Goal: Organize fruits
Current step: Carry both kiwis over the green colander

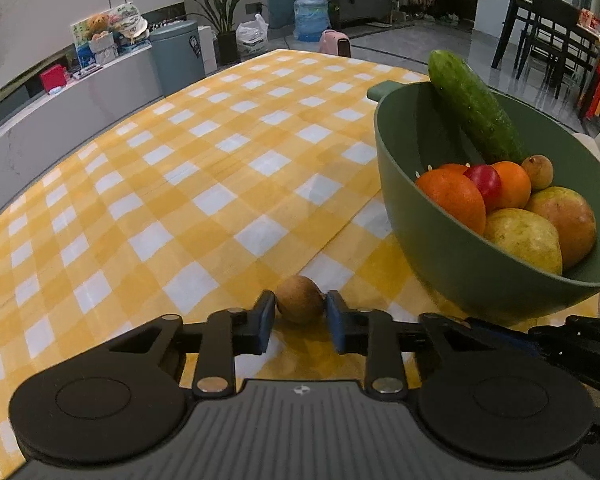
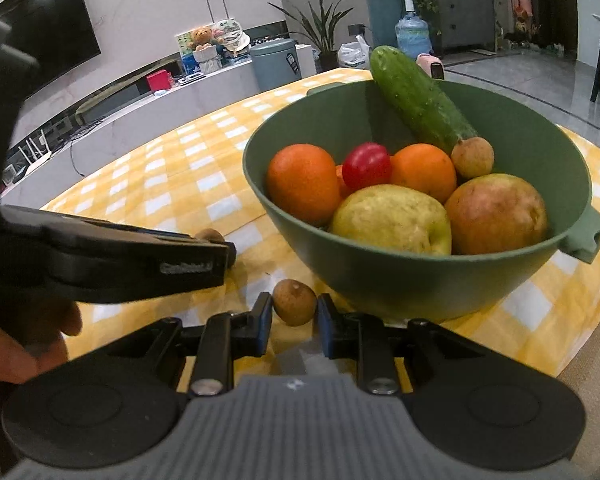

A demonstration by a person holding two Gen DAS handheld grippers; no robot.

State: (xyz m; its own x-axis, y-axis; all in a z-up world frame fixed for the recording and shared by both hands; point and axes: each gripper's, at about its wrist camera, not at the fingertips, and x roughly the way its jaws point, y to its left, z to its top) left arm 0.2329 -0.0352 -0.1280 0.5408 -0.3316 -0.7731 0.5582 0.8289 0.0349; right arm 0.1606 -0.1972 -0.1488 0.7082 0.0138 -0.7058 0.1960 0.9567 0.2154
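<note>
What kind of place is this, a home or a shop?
Most likely a home, an open living and dining area: a wall-mounted television, a dining table with chairs, and a water jug on the floor beside a potted plant.

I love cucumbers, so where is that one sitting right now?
The cucumber leans tilted against the far inside wall of the green bowl, its lower end beside a small brown fruit, above the oranges.

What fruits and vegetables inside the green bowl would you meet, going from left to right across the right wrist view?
Left orange → red tomato → right orange → small brown fruit → reddish pear. The cucumber and yellow pear overlap these, so they are left out.
</note>
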